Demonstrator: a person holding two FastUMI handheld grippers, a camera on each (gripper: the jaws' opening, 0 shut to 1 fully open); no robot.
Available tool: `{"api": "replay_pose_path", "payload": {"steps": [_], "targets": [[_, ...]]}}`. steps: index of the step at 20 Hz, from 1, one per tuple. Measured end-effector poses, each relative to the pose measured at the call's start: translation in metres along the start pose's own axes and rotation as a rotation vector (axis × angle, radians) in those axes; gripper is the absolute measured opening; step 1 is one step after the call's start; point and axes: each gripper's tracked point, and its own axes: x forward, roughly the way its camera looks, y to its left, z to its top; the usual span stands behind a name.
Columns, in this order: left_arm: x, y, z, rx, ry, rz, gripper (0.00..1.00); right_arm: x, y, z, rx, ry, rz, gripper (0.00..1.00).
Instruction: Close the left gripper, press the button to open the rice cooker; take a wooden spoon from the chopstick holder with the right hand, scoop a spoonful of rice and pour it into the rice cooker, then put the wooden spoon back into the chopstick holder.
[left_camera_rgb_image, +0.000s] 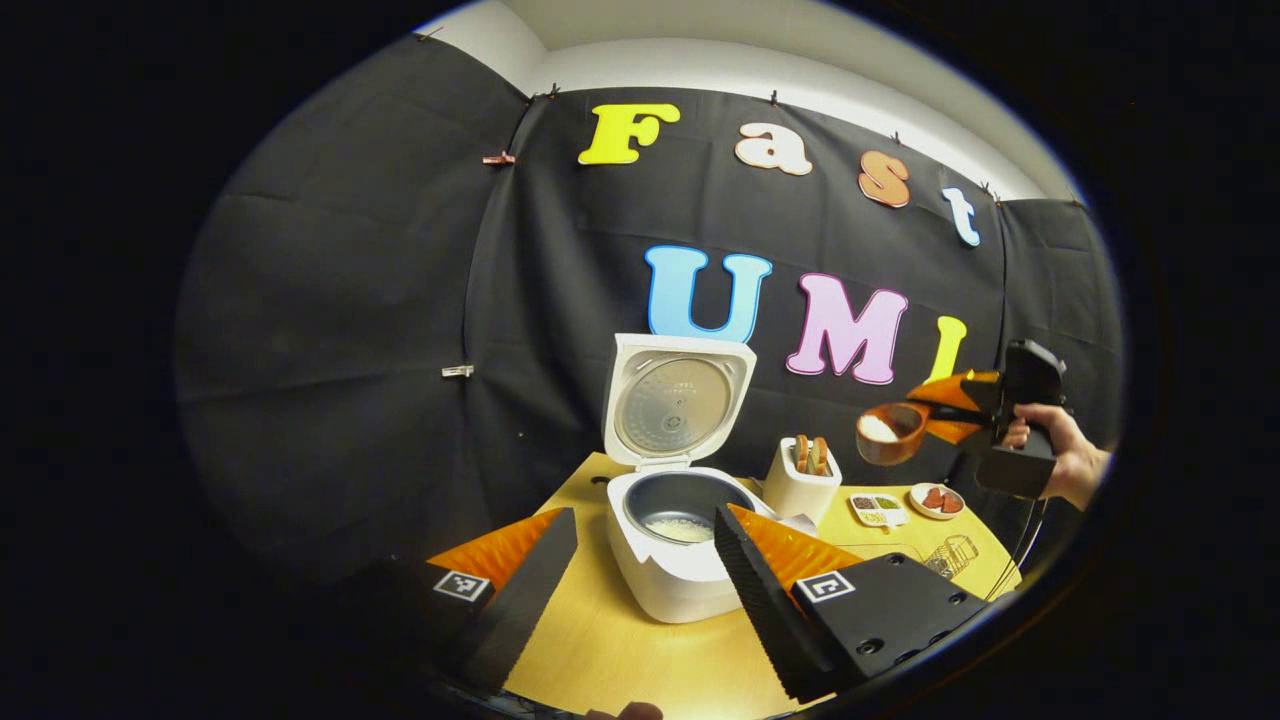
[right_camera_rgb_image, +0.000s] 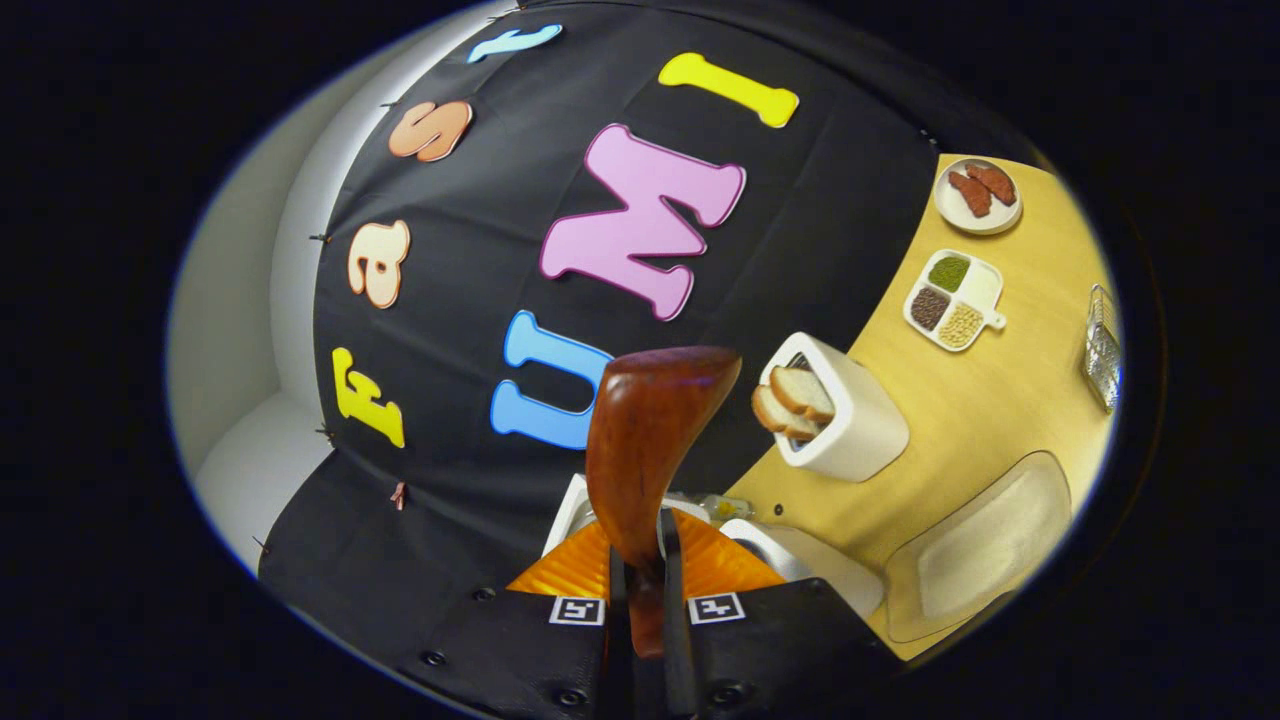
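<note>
The white rice cooker (left_camera_rgb_image: 672, 580) stands open on the wooden table, lid (left_camera_rgb_image: 678, 400) upright, a little rice in its dark pot (left_camera_rgb_image: 680, 512). My left gripper (left_camera_rgb_image: 645, 518) hovers open just before it, nothing between its fingers. To the cooker's right is the white chopstick holder (left_camera_rgb_image: 798, 488) with wooden utensils. Above and right of it, a hand holds my right gripper (left_camera_rgb_image: 936, 412), shut on the handle of a wooden spoon (left_camera_rgb_image: 890, 432) carrying rice. In the right gripper view the spoon (right_camera_rgb_image: 655, 440) rises from my right gripper (right_camera_rgb_image: 640, 585), bowl's back toward the camera, with the holder (right_camera_rgb_image: 845, 425) beyond.
A divided dish of grains (left_camera_rgb_image: 878, 509) (right_camera_rgb_image: 952, 298) and a small plate with red pieces (left_camera_rgb_image: 937, 500) (right_camera_rgb_image: 978, 195) sit at the table's back right. A wire basket (right_camera_rgb_image: 1100, 345) and a pale tray (right_camera_rgb_image: 975, 545) lie nearer the edge. The booth's cloth wall stands close behind.
</note>
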Motion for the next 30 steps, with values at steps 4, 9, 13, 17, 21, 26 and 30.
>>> {"api": "replay_pose_path", "payload": {"steps": [4,9,13,17,21,26,30], "targets": [[-0.004,0.006,-0.004,-0.01,0.009,0.005,0.96,0.041,0.034,-0.039,0.003,0.044,0.034,0.16],[-0.005,0.015,-0.01,-0.04,0.026,0.011,0.96,0.096,0.042,-0.085,-0.043,0.078,0.015,0.16],[-0.007,0.021,-0.019,-0.063,0.04,0.023,0.96,0.127,0.024,-0.113,-0.194,0.082,-0.025,0.15],[-0.01,0.034,-0.029,-0.064,0.054,0.056,0.96,0.142,-0.002,-0.144,-0.325,0.117,-0.061,0.16],[-0.012,0.047,-0.033,-0.046,0.058,0.102,0.96,0.156,-0.039,-0.164,-0.447,0.162,-0.115,0.15],[-0.008,0.044,-0.035,-0.032,0.07,0.1,0.95,0.165,-0.066,-0.167,-0.677,0.19,-0.156,0.16],[-0.003,0.042,-0.035,-0.018,0.081,0.106,0.96,0.171,-0.061,-0.164,-0.824,0.202,-0.132,0.16]]}}
